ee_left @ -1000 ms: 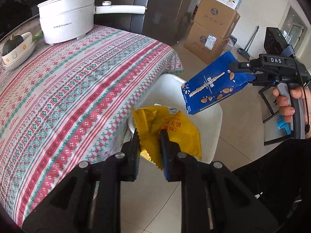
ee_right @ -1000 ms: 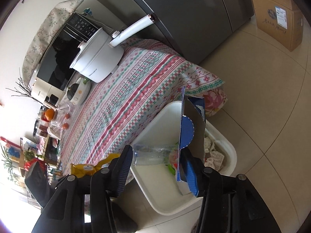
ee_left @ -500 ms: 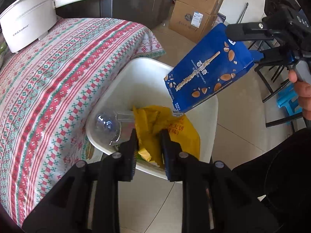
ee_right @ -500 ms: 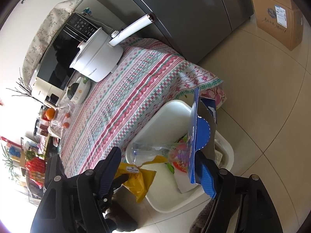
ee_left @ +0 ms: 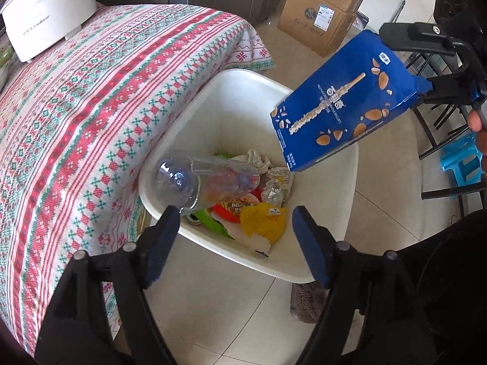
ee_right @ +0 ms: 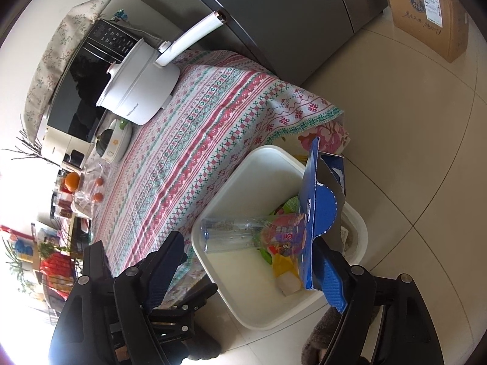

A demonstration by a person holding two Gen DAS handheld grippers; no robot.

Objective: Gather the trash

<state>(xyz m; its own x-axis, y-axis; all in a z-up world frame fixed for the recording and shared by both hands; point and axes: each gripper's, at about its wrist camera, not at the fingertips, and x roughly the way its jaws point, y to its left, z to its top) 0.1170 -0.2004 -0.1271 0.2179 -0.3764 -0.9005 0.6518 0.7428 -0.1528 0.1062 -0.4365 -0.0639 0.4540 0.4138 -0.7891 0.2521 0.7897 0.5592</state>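
Well, my left gripper hangs over the near rim of the white bin, pointing steeply down into it. Its jaws have just been opening and now stand wide, with nothing between the blue pads. The yellow wrapper lies in the bin just beyond the fingertips, nearer the right finger than the left, crumpled on top of the other rubbish. The clear plastic bottle lies on its side there too, its base almost at the tip of my left finger.

My right gripper has also just been opening its jaws, and they are spread wide. The blue snack box is between them but not clamped. In the right wrist view it stands edge-on against the inner face of the right finger, while the left finger is well apart from it. From the left wrist view the box is tilted, lower corner down, in the air above the far side of the bin — I cannot tell whether it is resting on that one pad or already loose.

Left of both grippers runs the patterned tablecloth, its edge just beside the bin, with the white pot at its far end.
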